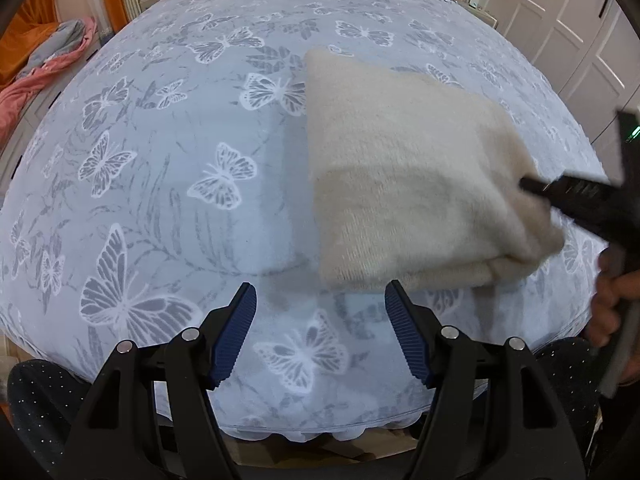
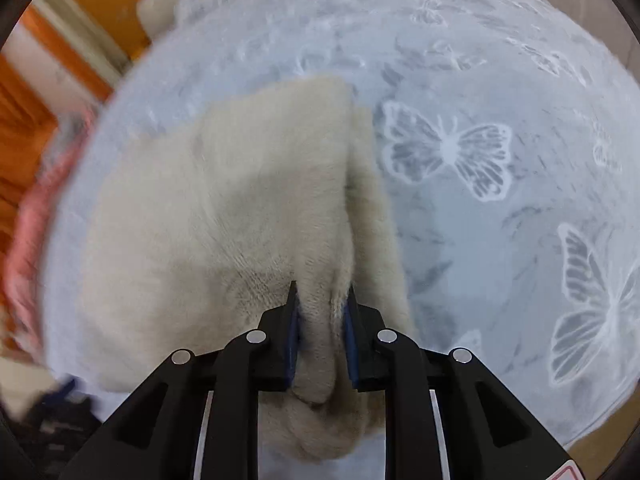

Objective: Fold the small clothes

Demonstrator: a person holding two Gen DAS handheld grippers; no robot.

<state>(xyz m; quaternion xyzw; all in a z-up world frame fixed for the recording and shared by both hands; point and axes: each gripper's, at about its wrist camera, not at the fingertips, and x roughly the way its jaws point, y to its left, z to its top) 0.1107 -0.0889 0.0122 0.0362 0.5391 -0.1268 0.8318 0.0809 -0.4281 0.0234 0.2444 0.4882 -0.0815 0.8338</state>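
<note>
Cream fuzzy knit garment (image 1: pixel 408 184) lies folded into a rough rectangle on the bed (image 1: pixel 160 160), toward its right side near the front edge; stacked layers show along the near edge. Surface is blurred in both views. Right gripper (image 2: pixel 320 312): fingers nearly together, a bunched fold of the garment pinched between the blue pads (image 2: pixel 294 332) at its right near corner. Left gripper (image 1: pixel 320 320): fingers spread wide, nothing between them, above the butterfly-print bedspread just in front of the garment, not touching it. No containers seen.
</note>
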